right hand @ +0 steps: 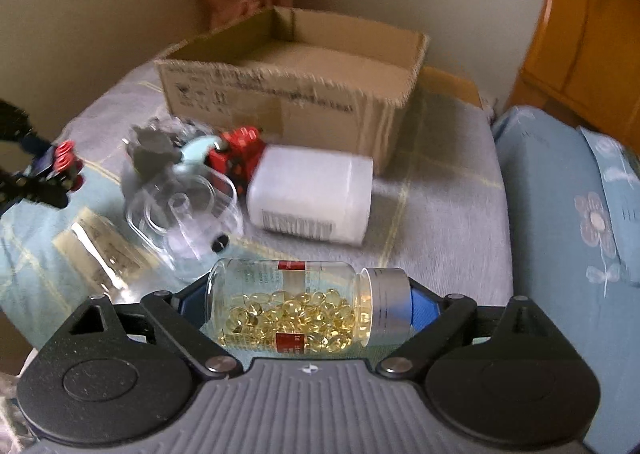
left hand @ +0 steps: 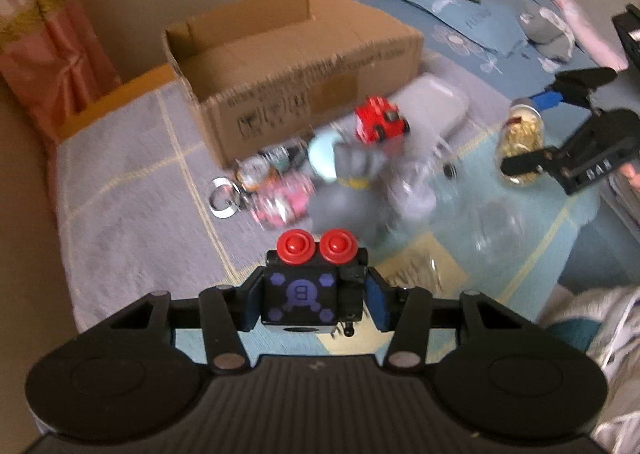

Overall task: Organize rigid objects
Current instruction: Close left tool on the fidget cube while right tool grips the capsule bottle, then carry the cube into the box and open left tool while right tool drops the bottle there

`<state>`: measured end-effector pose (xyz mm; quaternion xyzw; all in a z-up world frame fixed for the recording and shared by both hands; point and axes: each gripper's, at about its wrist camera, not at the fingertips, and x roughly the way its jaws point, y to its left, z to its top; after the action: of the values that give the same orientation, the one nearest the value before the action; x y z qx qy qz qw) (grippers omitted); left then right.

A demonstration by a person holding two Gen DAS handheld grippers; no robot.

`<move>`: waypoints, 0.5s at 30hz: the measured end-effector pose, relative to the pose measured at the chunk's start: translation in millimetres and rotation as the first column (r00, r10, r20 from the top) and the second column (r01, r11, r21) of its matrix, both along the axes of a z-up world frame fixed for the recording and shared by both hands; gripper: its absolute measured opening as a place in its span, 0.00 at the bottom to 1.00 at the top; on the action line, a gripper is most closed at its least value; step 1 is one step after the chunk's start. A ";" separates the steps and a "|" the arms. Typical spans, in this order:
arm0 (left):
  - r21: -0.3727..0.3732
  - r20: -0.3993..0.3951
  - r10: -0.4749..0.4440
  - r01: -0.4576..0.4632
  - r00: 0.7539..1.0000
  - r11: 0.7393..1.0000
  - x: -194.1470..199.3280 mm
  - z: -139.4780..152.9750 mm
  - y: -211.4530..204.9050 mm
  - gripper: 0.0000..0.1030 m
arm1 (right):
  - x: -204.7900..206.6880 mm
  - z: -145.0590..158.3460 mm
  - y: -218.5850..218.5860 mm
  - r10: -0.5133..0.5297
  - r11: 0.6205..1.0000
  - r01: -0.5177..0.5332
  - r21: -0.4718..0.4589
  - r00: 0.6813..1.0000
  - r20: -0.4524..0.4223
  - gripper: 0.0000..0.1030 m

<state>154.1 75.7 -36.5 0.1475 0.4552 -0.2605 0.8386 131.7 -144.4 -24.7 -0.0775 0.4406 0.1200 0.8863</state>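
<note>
Left claw (left hand: pixel 310 294) is clamped on a black cube toy (left hand: pixel 300 296) with purple markings and 2 red buttons on top, blue pads pressed to both its sides, held up above the bed (left hand: pixel 132 190). Same toy shows at the left edge of the right wrist view (right hand: pixel 60 164).

Right claw (right hand: pixel 308 302) is gripping a clear capsule bottle (right hand: pixel 296 306) lying sideways, base on 1 pad, silver cap against the other, yellow softgels pooled along the low side. Left wrist view shows that bottle (left hand: pixel 520 144) raised at the right, between the right claw's fingers (left hand: pixel 524 164).

Cardboard box (left hand: pixel 288 66) sits open-topped at the far end of the bed, near the wall; nothing visible inside from either view.

Loose pile on the bedspread just in front of the box:
- red toy truck (left hand: pixel 380 124)
- grey figure (left hand: pixel 352 182) with a pale blue piece beside it
- white plastic bottle (right hand: pixel 312 198) on its side, barcode label facing up, lying just in front of the box wall
- clear plastic pieces (right hand: pixel 188 206), near the white bottle
- blurred pink and metal bits (left hand: pixel 264 190) at the box's near corner, can't make out what they are

Blue pillow (right hand: pixel 568 222) off to the side of the bed. Both views are motion-blurred
</note>
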 end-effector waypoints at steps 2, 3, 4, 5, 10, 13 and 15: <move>-0.001 0.024 0.010 -0.010 1.000 1.000 6.6 11.4 -2.4 0.48 | 4.0 11.6 -1.2 0.021 1.000 -0.021 0.001 1.000 0.018 0.93; -0.001 0.038 0.015 -0.015 0.999 1.000 10.0 16.8 -3.7 0.48 | 6.7 18.3 -2.2 0.028 1.000 -0.028 0.005 0.999 0.029 0.93; -0.004 0.056 0.022 -0.022 0.998 1.000 15.4 22.3 -4.7 0.48 | 9.7 24.3 -3.5 0.031 0.999 -0.032 0.010 0.999 0.041 0.93; -0.006 0.069 0.027 -0.027 0.997 1.000 20.6 27.7 -6.2 0.48 | 12.8 30.7 -5.0 0.036 0.999 -0.037 0.016 0.998 0.055 0.93; -0.028 0.130 0.044 -0.041 0.991 0.999 53.8 52.8 -15.5 0.48 | 39.7 58.3 -7.8 0.040 0.999 -0.043 0.027 0.992 0.116 0.93; -0.043 0.152 0.050 -0.044 0.987 0.998 78.1 62.9 -25.0 0.48 | 60.3 70.2 -8.3 0.037 0.998 -0.043 0.045 0.990 0.135 0.93; -0.050 0.155 0.056 -0.048 0.986 0.998 97.2 65.9 -32.2 0.48 | 75.8 76.0 -7.0 0.035 0.998 -0.042 0.046 0.989 0.144 0.93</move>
<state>251.2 43.5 29.4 0.1360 0.3858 -0.2368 0.8813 207.4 -151.4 51.3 -0.0729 0.3714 0.1420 0.9147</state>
